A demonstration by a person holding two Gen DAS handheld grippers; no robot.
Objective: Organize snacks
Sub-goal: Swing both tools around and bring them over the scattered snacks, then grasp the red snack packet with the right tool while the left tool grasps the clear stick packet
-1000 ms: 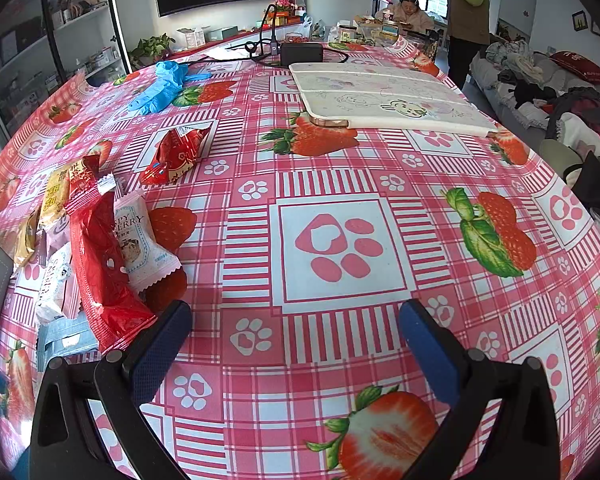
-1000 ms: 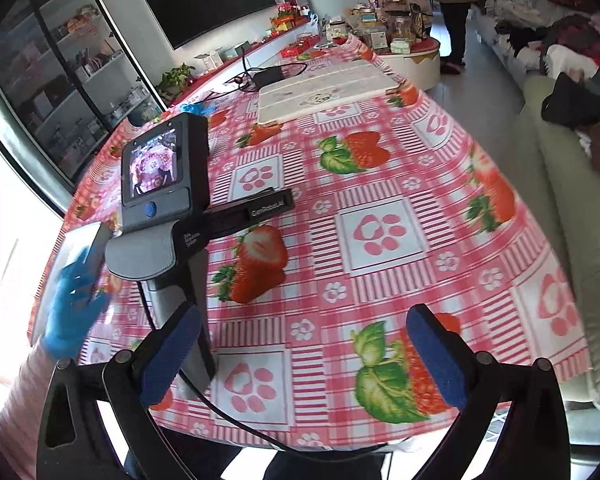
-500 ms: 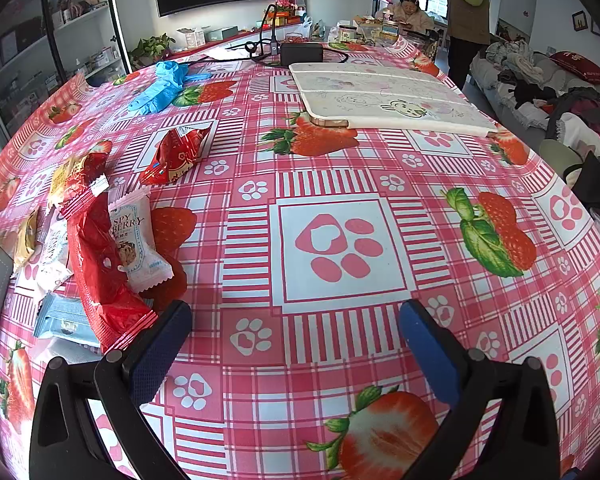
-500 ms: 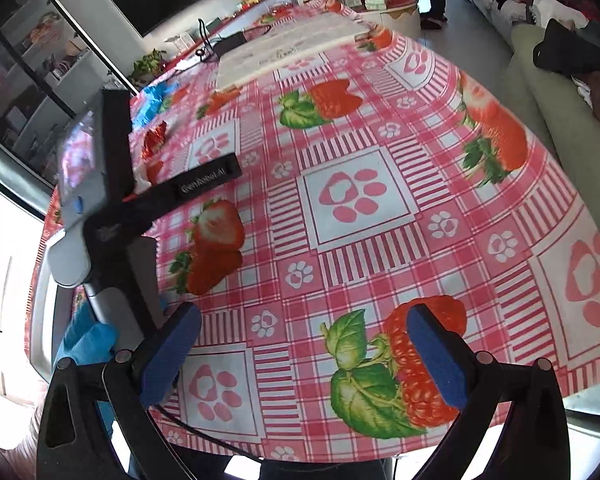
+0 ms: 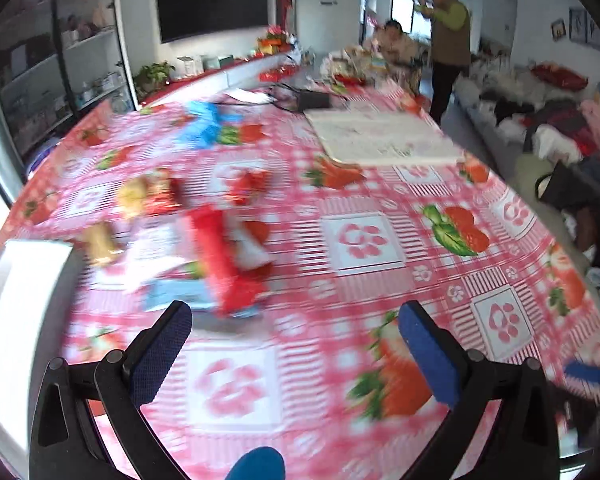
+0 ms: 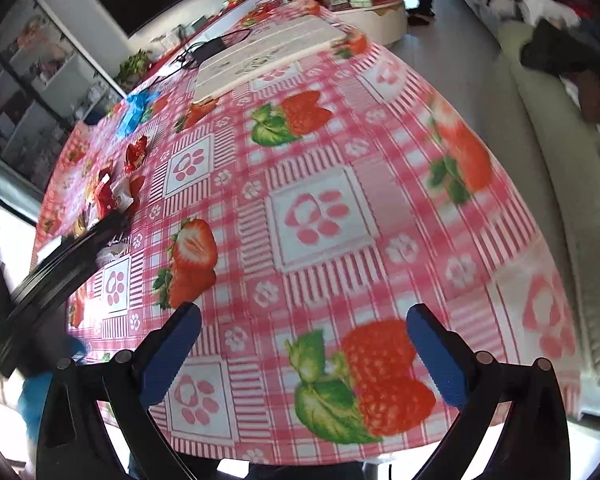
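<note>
Several snack packets lie on the pink strawberry tablecloth (image 5: pixel 364 248) at the left. A long red packet (image 5: pixel 224 256) lies over a white one (image 5: pixel 248 244) and a light blue one (image 5: pixel 176 294); yellow-red packets (image 5: pixel 148 196) and a small red packet (image 5: pixel 248 186) lie further back. The left wrist view is blurred. My left gripper (image 5: pixel 296 344) is open and empty, above the table just right of the pile. My right gripper (image 6: pixel 304 344) is open and empty over the table's near edge; the snacks (image 6: pixel 108 196) show far left.
A white tray (image 5: pixel 16 300) sits at the table's left edge. A white board (image 5: pixel 380 140), blue gloves (image 5: pixel 204 128) and a black box with cables (image 5: pixel 312 98) lie at the back. The left gripper's body (image 6: pixel 48 276) fills the right view's left. A sofa (image 6: pixel 560 200) stands at the right.
My left gripper has risen and swung left, so the snack pile and white tray now show more centrally, blurred. My right gripper moved forward; the left gripper's body has slid to the left edge.
</note>
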